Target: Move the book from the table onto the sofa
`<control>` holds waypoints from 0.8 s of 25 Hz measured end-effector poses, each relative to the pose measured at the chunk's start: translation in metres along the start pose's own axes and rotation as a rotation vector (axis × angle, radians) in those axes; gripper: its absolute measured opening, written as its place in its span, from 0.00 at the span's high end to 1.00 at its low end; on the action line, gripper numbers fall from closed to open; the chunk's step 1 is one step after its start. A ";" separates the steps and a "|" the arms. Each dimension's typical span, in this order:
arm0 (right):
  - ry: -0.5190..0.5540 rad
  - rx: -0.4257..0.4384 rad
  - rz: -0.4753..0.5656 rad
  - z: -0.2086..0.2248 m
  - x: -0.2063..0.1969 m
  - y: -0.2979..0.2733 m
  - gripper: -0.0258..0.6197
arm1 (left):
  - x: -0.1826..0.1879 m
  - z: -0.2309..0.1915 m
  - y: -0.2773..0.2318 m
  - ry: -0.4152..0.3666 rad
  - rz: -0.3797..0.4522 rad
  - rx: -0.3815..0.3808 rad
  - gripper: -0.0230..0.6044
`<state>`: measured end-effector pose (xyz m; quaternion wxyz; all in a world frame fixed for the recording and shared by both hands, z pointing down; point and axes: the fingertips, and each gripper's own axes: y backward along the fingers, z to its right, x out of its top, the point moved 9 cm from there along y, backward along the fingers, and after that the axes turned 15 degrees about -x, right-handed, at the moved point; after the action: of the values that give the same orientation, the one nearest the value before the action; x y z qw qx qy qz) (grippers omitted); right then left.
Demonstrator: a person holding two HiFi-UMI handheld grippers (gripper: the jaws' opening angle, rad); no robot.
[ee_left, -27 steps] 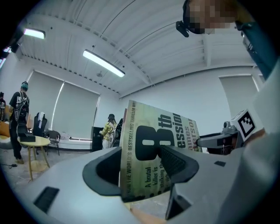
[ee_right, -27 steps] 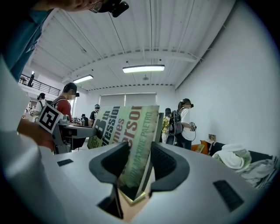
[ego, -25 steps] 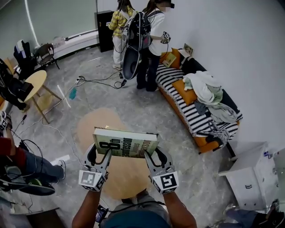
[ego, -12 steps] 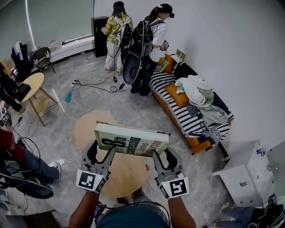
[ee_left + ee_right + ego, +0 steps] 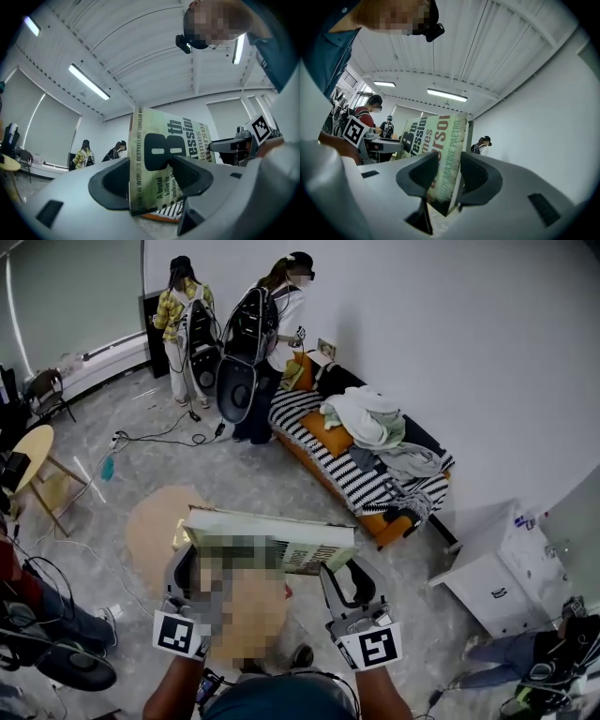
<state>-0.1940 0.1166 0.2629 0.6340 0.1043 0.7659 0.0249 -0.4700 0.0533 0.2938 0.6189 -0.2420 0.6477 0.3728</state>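
- Floor (image 5: 262,479): grey, mottled, with loose cables (image 5: 164,439) trailing across its far left part.
- Sofa (image 5: 370,488): set against the right-hand wall, with orange cushions under a black-and-white striped cover. A heap of pale clothes (image 5: 370,418) lies on its middle seat. No book lies on it.
- Counter (image 5: 150,526): a round wooden top at near centre, directly below the raised book and partly hidden by it.
- Cabinet (image 5: 492,577): white and low, at near right beside the near end of the sofa.
- Two people (image 5: 183,310): standing at the far end of the room, one of them just beside the sofa's far end.
- Book (image 5: 281,526): a thick paperback with a pale green cover bearing a large black "8" (most of the title is cut off by the jaws). It is held in the air over the counter, roughly level, page edge towards the far side, and well apart from the sofa.
- Left gripper (image 5: 150,173): jaws clamped on the book's left end, one jaw against each cover. In the head view it (image 5: 200,563) reaches up from near left.
- Right gripper (image 5: 445,171): jaws clamped on the book's right end, pressing both covers. In the head view it (image 5: 339,573) reaches up from near right, level with the left gripper.
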 end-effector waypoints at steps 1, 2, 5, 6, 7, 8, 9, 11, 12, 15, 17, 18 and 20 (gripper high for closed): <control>0.004 -0.015 0.001 0.007 0.002 0.007 0.72 | 0.001 0.006 -0.006 0.000 0.004 -0.017 0.54; 0.007 -0.031 0.002 0.015 0.002 0.013 0.72 | 0.001 0.013 -0.013 -0.001 0.008 -0.034 0.54; 0.005 -0.077 0.002 0.049 0.000 0.033 0.72 | -0.001 0.039 -0.042 -0.005 0.010 -0.083 0.54; 0.002 -0.092 0.001 0.062 -0.001 0.039 0.72 | -0.001 0.049 -0.054 -0.006 0.008 -0.098 0.54; -0.002 -0.106 -0.002 0.076 -0.003 0.046 0.72 | -0.002 0.060 -0.065 -0.006 0.006 -0.112 0.54; -0.005 -0.120 -0.005 0.089 -0.004 0.053 0.72 | -0.001 0.070 -0.076 -0.007 0.005 -0.125 0.54; -0.006 -0.132 -0.007 0.102 -0.005 0.061 0.72 | -0.001 0.081 -0.087 -0.008 0.005 -0.137 0.54; -0.003 -0.156 -0.008 0.129 -0.005 0.078 0.72 | -0.001 0.105 -0.107 -0.005 0.007 -0.162 0.54; -0.002 -0.168 -0.007 0.142 -0.006 0.087 0.72 | -0.002 0.119 -0.117 -0.003 0.008 -0.175 0.54; -0.006 -0.198 -0.004 0.185 -0.009 0.112 0.72 | -0.002 0.158 -0.147 -0.008 0.008 -0.204 0.54; -0.025 -0.216 -0.003 0.210 -0.009 0.124 0.72 | -0.002 0.181 -0.167 -0.012 0.012 -0.218 0.54; -0.041 -0.225 -0.006 0.220 -0.010 0.130 0.72 | -0.003 0.190 -0.175 -0.013 0.014 -0.226 0.54; -0.055 -0.245 -0.009 0.238 -0.012 0.142 0.73 | -0.006 0.209 -0.191 -0.016 0.020 -0.245 0.54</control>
<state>0.0588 0.2308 0.2527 0.6629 0.0236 0.7398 0.1126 -0.1916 0.1009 0.2735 0.5860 -0.3063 0.5948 0.4572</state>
